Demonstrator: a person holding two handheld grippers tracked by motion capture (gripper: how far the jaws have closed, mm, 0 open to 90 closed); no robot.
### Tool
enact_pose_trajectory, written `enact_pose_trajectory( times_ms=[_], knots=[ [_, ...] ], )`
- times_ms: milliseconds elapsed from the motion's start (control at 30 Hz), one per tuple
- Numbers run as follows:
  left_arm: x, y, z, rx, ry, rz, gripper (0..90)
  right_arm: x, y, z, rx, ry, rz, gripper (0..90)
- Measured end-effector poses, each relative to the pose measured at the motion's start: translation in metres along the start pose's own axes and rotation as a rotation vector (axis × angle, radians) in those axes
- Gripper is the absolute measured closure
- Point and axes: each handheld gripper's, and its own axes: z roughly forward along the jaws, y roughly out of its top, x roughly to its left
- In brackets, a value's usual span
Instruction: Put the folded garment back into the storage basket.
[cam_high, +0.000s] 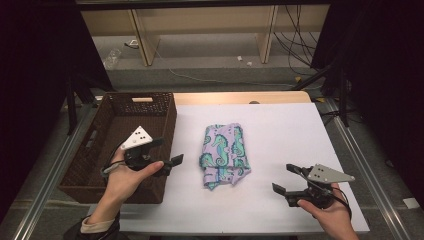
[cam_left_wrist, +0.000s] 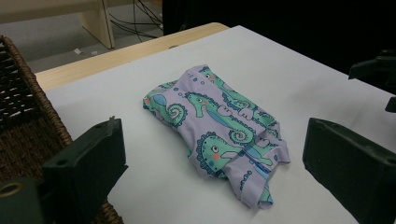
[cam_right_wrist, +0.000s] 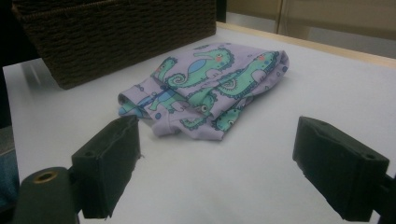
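A white sheet (cam_high: 280, 150) covers the table, whose pale wooden edge (cam_high: 240, 97) shows along the far side. Beyond it lie a grey floor with loose cables (cam_high: 295, 45) and light wooden furniture legs (cam_high: 142, 40); dark curtains close both sides.

The folded cloth (cam_high: 224, 156), lilac with green seahorses, lies near the middle of the sheet. Its long axis runs from the near side to the far side in the high view, with the looser, ragged end toward the person.

A dark woven basket (cam_high: 100, 175) stands on the left, just beside the cloth but apart from it. The left gripper (cam_high: 170, 150) hovers at the basket's near right corner, jaws spread wide and holding nothing. The right gripper (cam_high: 287, 179) hovers over the sheet at the near right, jaws likewise apart and empty. Both face the cloth, with bare sheet between each of them and it.
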Motion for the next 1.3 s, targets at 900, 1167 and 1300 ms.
enact_pose_trajectory(
  times_ms=[900,1167,1300],
  knots=[
    [-0.002,0.009,0.006,-0.005,0.019,-0.038,6.3,0.001,0.001,0.0,-0.009,-0.011,-0.01,15.9],
    [-0.005,0.011,0.012,0.001,0.017,-0.029,6.3,0.001,0.001,0.0,-0.006,-0.01,-0.012,15.9],
    [-0.006,0.013,0.015,0.005,0.018,-0.027,6.8,0.001,0.001,0.0,-0.01,-0.01,-0.01,15.9]
  ],
)
